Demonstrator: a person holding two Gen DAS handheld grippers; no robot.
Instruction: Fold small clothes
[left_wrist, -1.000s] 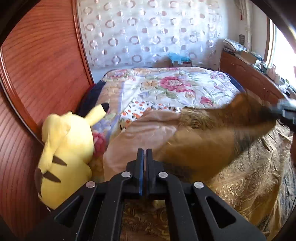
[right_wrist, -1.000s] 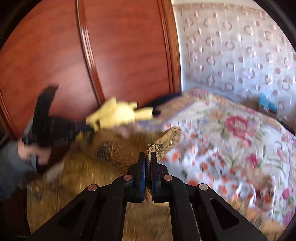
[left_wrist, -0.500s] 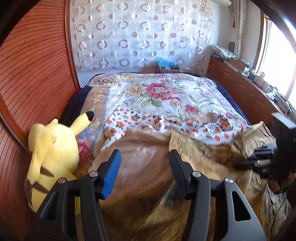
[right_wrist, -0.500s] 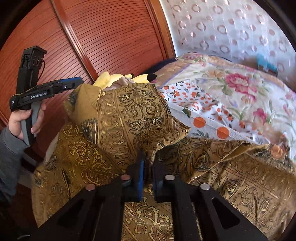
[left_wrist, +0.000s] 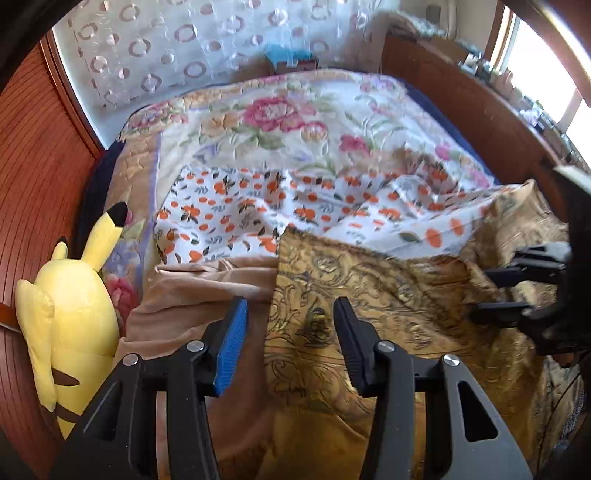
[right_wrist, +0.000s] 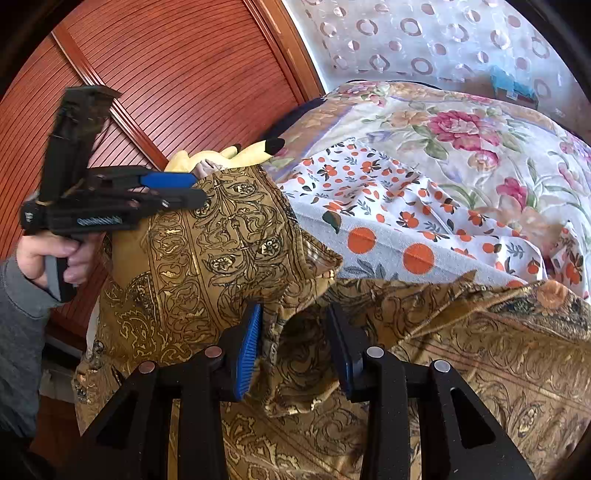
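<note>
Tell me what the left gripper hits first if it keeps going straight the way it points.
Most likely the gold patterned cloth lying just beyond the left gripper, whose jaws are closing on nothing; depth is uncertain.

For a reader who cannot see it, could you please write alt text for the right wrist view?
The right gripper, jaws opening, straddles a bunched fold of gold patterned cloth on a bed. At left, a hand holds the left gripper over the cloth; an orange-dotted fabric lies behind.

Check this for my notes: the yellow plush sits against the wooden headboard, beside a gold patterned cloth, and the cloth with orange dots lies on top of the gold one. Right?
Not quite. The orange-dot cloth lies under the gold cloth, whose edge overlaps it, as the right wrist view shows. The plush does sit against the headboard, beside the gold cloth.
</note>
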